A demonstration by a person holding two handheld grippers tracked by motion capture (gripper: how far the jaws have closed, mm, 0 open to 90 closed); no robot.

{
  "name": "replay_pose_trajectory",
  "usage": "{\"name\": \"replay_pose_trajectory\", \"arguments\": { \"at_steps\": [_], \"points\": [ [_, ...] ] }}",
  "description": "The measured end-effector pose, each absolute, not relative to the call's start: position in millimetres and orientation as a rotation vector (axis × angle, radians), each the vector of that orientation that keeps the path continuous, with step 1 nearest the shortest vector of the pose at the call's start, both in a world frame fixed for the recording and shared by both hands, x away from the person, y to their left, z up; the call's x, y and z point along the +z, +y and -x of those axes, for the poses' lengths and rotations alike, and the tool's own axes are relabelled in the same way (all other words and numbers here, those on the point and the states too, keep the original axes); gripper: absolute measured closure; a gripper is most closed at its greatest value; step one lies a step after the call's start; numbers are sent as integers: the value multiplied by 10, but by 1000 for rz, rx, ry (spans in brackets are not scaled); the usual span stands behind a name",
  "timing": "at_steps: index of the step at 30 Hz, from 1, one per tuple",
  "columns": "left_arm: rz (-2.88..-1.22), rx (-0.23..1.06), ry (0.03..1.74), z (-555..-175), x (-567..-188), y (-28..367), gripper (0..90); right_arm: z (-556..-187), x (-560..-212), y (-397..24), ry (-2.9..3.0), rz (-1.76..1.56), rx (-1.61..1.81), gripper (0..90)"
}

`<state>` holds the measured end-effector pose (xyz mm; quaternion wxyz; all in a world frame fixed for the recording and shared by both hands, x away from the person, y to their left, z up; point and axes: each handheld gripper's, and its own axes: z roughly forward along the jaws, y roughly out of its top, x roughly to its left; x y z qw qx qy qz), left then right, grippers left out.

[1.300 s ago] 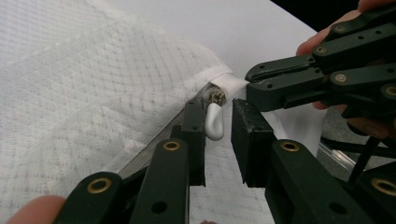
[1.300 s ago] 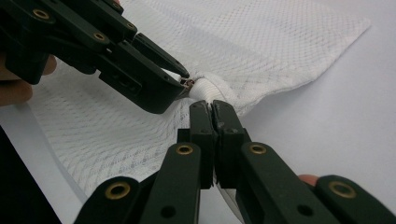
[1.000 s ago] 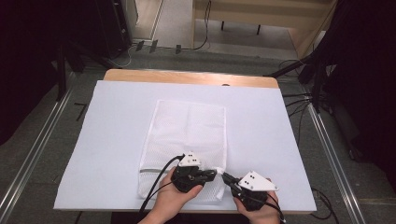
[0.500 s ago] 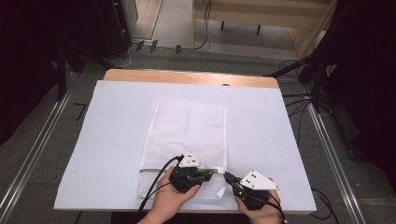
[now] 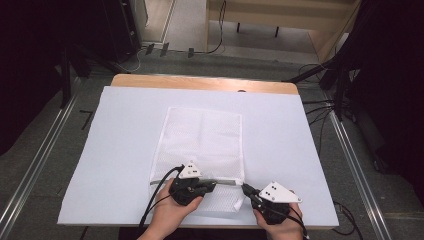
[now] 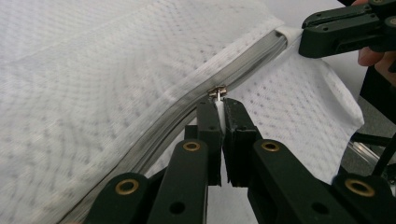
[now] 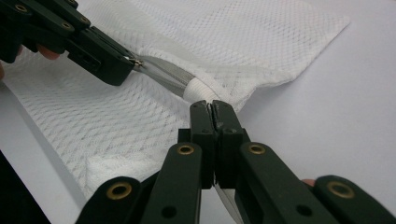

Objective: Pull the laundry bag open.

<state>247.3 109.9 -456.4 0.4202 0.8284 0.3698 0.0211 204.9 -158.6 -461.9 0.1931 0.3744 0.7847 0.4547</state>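
While both hands work at the near edge of the desk, the left tool is pinched tight on the small metal zip pull of a white mesh bag. Its two black jaws stand almost together, with the pull's tab caught between them. A grey zip runs away from this tool on both sides, across the bag's near end.

Further along that zip, toward the bag's corner, the right tool is clamped shut on the fabric, right beside the white cloth tab that caps the zip's end. Its jaws meet with only a thin layer of mesh between them.

From above, the left tool and the right tool sit close to each other, pointing toward one another along the zip line. A hand holds the left tool and another hand holds the right, and a black cable trails from the left tool.

Beyond the tools, the bag lies flat, stretching away across a white sheet covering the wooden desk.
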Motion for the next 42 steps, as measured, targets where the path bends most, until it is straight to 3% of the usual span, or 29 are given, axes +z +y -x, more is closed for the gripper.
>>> {"name": "replay_pose_trajectory", "arguments": {
  "at_steps": [42],
  "points": [
    [-2051, 144, 1140, -2305, -4557, 2413, 875, -2095, -4632, -1709, 2178, -1101, 1208, 900]
  ]
}}
